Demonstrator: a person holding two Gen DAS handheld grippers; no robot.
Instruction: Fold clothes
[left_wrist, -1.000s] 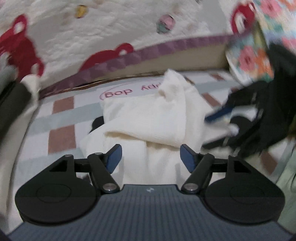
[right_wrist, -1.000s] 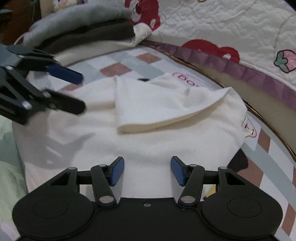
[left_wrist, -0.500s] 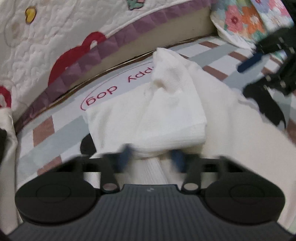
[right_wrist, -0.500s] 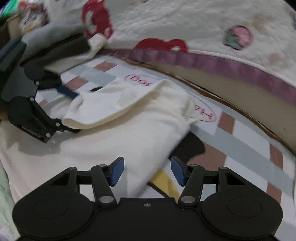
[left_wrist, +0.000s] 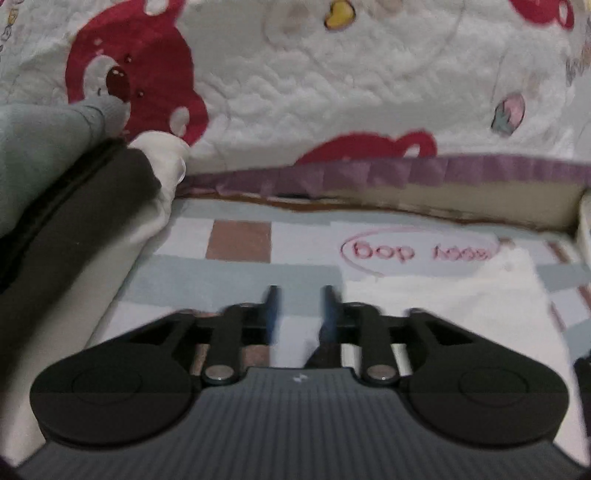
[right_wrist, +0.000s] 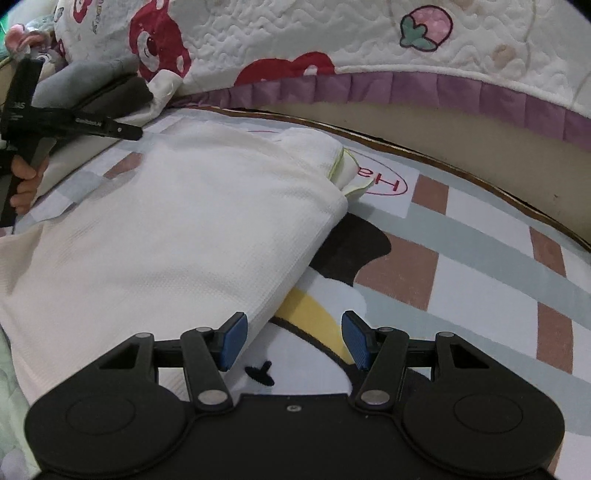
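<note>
Now folded flat, one cream garment (right_wrist: 177, 236); left gripper (left_wrist: 300, 295) seemingly empty.

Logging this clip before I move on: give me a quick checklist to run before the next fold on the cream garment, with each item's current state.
1. Right gripper free to grasp: ok, jaws open and holding nothing.
2. Garment edge within its reach: ok, the cream garment has its folded edge just beside the left blue pad.
3. Left gripper free: ok, jaws narrowly apart with nothing between them, though the view is blurred.
4. Left gripper off the garment: ok, in the right wrist view it hangs above the far corner, not touching.
5. Earlier fold lying flat: not ok, cloth bunches at the far right corner.
6. Stack of folded clothes apart from the garment: cannot tell.
</note>
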